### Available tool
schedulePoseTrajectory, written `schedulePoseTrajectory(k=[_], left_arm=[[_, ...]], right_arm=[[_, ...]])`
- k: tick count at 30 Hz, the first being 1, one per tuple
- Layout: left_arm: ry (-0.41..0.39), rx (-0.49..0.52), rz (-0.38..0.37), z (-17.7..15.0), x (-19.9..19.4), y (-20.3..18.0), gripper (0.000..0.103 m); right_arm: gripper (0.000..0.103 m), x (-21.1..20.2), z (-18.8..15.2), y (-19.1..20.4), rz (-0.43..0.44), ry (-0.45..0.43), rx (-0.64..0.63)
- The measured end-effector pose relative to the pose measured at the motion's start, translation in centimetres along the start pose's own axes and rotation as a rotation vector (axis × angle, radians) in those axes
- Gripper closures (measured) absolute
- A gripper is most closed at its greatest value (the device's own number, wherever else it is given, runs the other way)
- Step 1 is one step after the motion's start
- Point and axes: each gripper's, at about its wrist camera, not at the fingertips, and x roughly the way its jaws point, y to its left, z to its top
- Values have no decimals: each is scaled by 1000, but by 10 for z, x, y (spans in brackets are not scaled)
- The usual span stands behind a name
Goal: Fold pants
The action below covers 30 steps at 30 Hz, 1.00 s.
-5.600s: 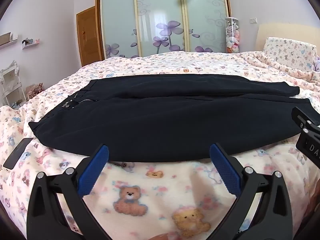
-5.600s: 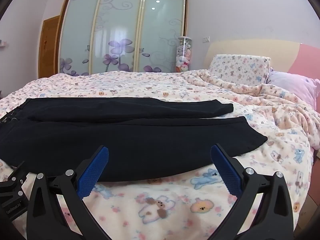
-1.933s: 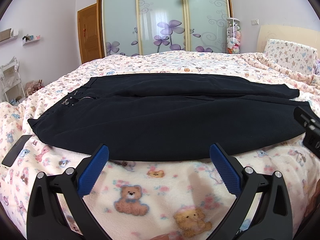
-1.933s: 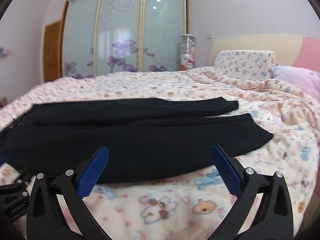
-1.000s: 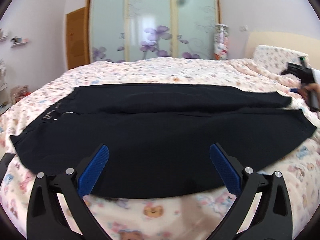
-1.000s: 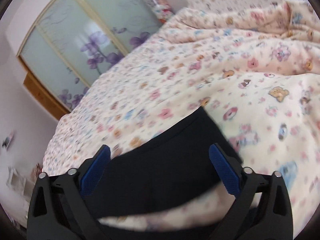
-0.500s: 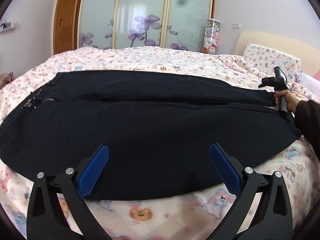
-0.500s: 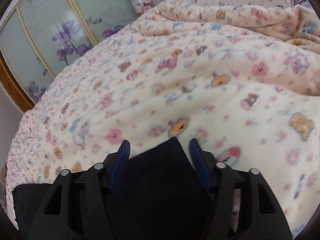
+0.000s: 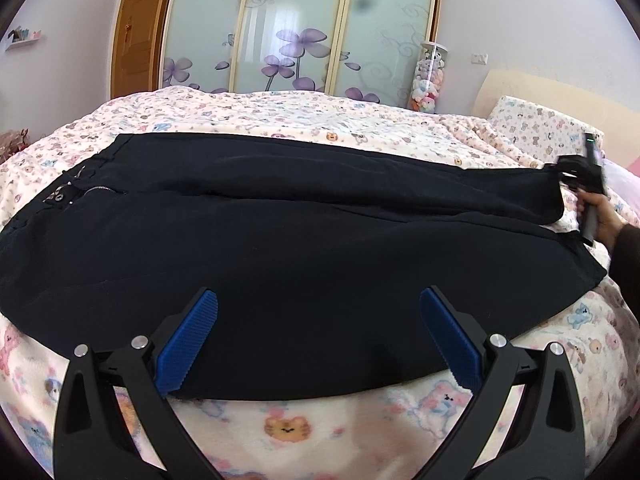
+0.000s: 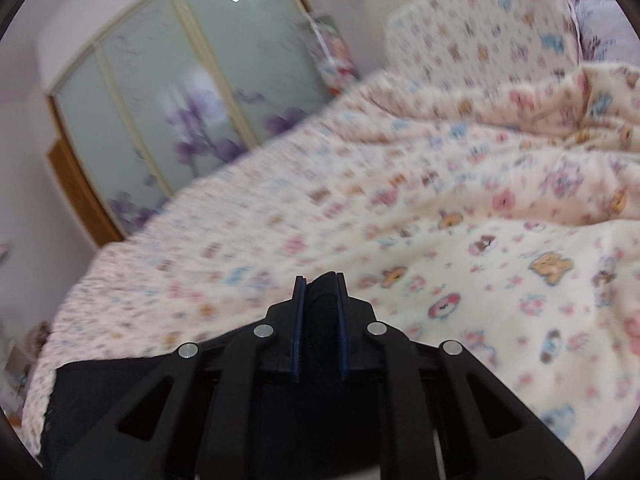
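Observation:
Black pants (image 9: 280, 232) lie flat across the bed, waistband and zipper at the left, leg cuffs at the right. My left gripper (image 9: 318, 338) is open, its blue pads over the near edge of the near leg. My right gripper (image 10: 320, 306) is shut on the cuff of the far pant leg (image 10: 322, 300); black fabric is pinched between its blue pads. The right gripper also shows in the left wrist view (image 9: 582, 178), held by a hand at the far leg's end, which is slightly lifted.
The bed is covered by a cream blanket with teddy-bear print (image 9: 288, 428). A pillow (image 10: 480, 20) and headboard are at the right. A sliding wardrobe with purple flowers (image 9: 300, 28) and a wooden door (image 9: 132, 36) stand behind the bed.
My right gripper has closed on the far leg's cuff and begun lifting it. My left gripper has moved forward slightly over the near leg's edge and stays open.

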Motion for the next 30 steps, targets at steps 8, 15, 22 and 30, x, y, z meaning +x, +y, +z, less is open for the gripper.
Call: schedulePoseTrajectory(k=[8,15,22,30], left_arm=[[-40,-19,16,0,-9,4,2],[-103,-43,54,-3,-25,9,2],[-105,-139,64,-6,-33,25,2],[-104,-160,76,-6,-35,25,2]], right_arm=[[91,-140,-71,-14,178,-44,56],[89,-142,-156,-41,-41,217,155],[40,-186,-141,-12,-66,187,210],[53,-143,-162,67,346,355,525]])
